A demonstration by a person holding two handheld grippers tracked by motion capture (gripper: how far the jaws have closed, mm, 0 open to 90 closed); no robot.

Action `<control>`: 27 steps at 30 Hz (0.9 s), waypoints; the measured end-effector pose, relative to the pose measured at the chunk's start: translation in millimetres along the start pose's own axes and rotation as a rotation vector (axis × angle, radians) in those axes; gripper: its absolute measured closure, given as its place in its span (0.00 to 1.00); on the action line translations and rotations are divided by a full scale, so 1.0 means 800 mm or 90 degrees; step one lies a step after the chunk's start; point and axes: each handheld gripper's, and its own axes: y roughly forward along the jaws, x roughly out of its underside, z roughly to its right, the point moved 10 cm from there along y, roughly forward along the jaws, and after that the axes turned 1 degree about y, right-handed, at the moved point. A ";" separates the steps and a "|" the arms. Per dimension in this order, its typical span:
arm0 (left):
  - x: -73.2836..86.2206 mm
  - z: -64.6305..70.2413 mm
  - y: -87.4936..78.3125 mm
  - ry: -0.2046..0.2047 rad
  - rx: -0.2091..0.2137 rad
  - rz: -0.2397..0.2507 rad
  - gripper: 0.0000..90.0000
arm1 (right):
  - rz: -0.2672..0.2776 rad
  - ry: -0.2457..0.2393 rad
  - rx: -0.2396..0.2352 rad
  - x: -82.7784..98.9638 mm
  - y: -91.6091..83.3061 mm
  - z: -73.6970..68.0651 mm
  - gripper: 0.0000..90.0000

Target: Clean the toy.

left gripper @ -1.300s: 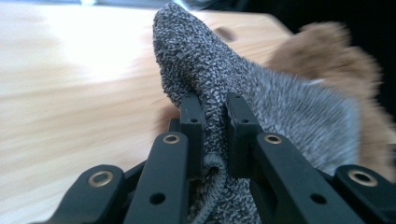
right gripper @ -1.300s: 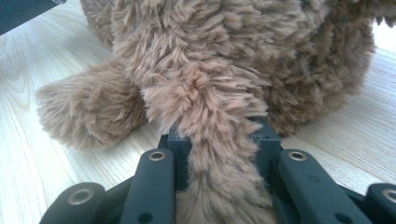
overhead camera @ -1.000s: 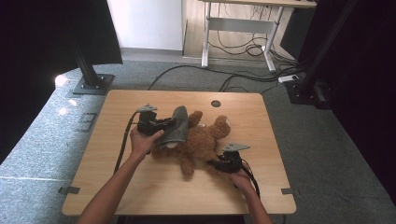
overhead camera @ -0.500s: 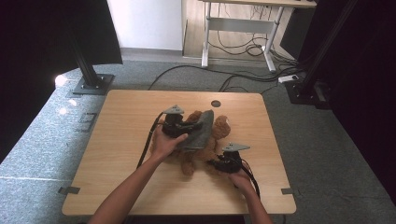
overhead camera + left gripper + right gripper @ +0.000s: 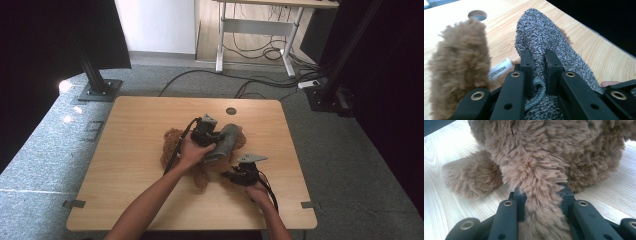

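On the wooden table (image 5: 130, 150), a brown plush bear (image 5: 172, 145) lies near the middle, a round grommet hole (image 5: 230, 110) just beyond it. Across its body the left gripper (image 5: 216, 145) pinches a grey knitted garment (image 5: 541, 42), jaws pressed together on the fabric; a white label (image 5: 500, 69) shows beside the fur. The right gripper (image 5: 541, 195) clamps a furry limb of the bear at the near side. Compared with a second ago, the left gripper and garment have shifted rightward over the bear, while the right gripper has stayed put.

Brown plush toy (image 5: 175, 147), grey knit sock (image 5: 544, 42), black grippers.
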 end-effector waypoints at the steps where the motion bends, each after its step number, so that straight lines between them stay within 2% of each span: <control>1: 0.000 0.000 0.000 0.000 0.000 0.000 0.88 | 0.000 0.000 0.000 0.000 0.000 0.000 0.76; 6: 0.005 -0.011 -0.014 -0.013 -0.008 0.008 0.88 | -0.001 -0.003 0.001 0.000 0.000 -0.001 0.76; 7: 0.009 -0.020 -0.024 -0.022 -0.016 0.015 0.88 | -0.001 -0.003 0.001 0.000 0.000 -0.001 0.76; 12: 0.023 -0.044 -0.045 -0.038 -0.036 0.014 0.88 | -0.001 0.002 0.000 0.001 0.000 -0.001 0.76; 13: 0.027 -0.051 -0.050 -0.041 -0.042 0.013 0.88 | -0.001 0.002 0.000 0.001 0.000 -0.001 0.76; 14: 0.038 -0.068 -0.061 -0.054 -0.054 0.010 0.88 | -0.001 0.003 0.000 0.001 0.000 -0.001 0.76; 15: 0.038 -0.068 -0.061 -0.054 -0.054 0.010 0.88 | -0.001 0.003 0.000 0.001 0.000 -0.001 0.76; 16: 0.043 -0.077 -0.067 -0.065 -0.058 0.012 0.88 | -0.001 0.003 0.000 0.001 -0.001 -0.001 0.76; 17: 0.052 -0.093 -0.079 -0.086 -0.055 0.018 0.88 | -0.001 0.000 0.000 0.001 -0.001 -0.001 0.76; 18: 0.057 -0.099 -0.085 -0.100 -0.049 0.021 0.88 | -0.001 0.000 0.000 0.001 -0.001 -0.001 0.76; 19: 0.057 -0.099 -0.085 -0.100 -0.049 0.021 0.88 | -0.001 0.000 0.000 0.001 -0.001 -0.001 0.76; 20: 0.063 -0.108 -0.095 -0.122 -0.036 0.034 0.88 | -0.001 -0.001 -0.001 0.001 -0.001 -0.002 0.76; 21: 0.065 -0.111 -0.098 -0.127 -0.033 0.038 0.88 | 0.000 -0.002 0.001 0.001 0.000 -0.001 0.76; 23: 0.067 -0.114 -0.104 -0.131 -0.031 0.045 0.88 | 0.000 -0.001 0.001 0.001 0.000 -0.001 0.76; 27: 0.069 -0.133 -0.129 -0.133 -0.062 0.069 0.88 | 0.002 0.000 0.001 0.001 -0.001 -0.002 0.76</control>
